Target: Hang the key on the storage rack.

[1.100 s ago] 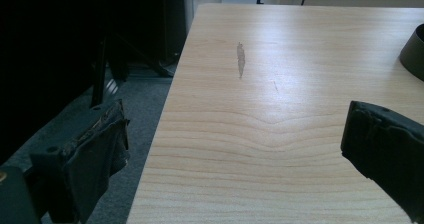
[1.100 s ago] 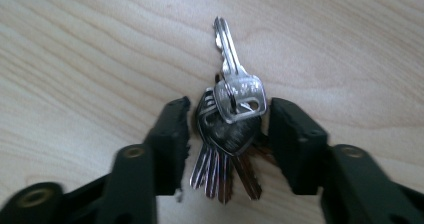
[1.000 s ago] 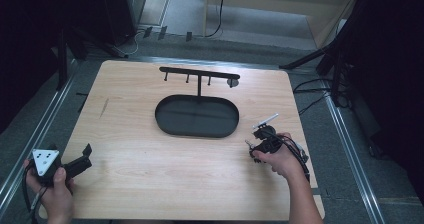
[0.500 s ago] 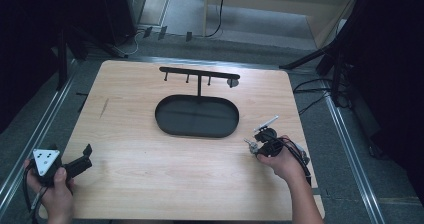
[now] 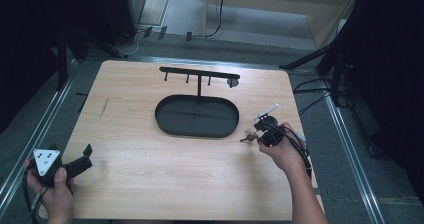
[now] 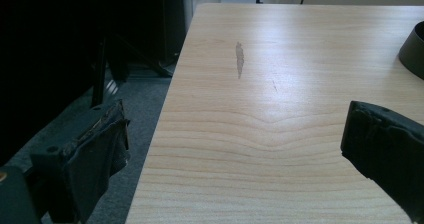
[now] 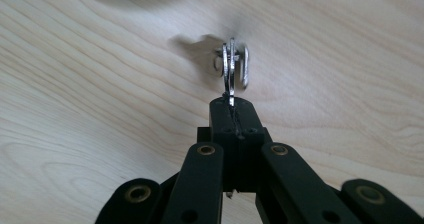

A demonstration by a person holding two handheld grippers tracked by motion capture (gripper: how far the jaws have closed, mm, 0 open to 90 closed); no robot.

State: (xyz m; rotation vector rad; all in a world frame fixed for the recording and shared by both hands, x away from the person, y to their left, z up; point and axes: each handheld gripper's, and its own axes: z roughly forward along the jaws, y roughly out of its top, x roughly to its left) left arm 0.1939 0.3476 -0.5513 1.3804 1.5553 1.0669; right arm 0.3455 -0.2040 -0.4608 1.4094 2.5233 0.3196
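From the high view, one wooden table (image 5: 150,184) carries one black oval tray (image 5: 196,116) near its middle and one black rack (image 5: 199,74) with four hanging pegs toward the far edge. Two grippers are in the person's hands. The left gripper (image 5: 84,156) sits at the near left corner, off the tray and well apart from it. The right gripper (image 5: 256,132) hangs near the right edge, just beside the tray's right end, with a small bunch of keys (image 5: 247,134) at its tip.

In the left gripper view, the two black jaws stand wide apart with bare table (image 6: 280,134) between them; one rim of the tray (image 6: 413,46) shows at the right.

In the right gripper view, the right gripper (image 7: 232,104) has just closed its jaws, which pinch one metal ring of the keys (image 7: 231,66), the bunch hanging over the wood (image 7: 100,84).
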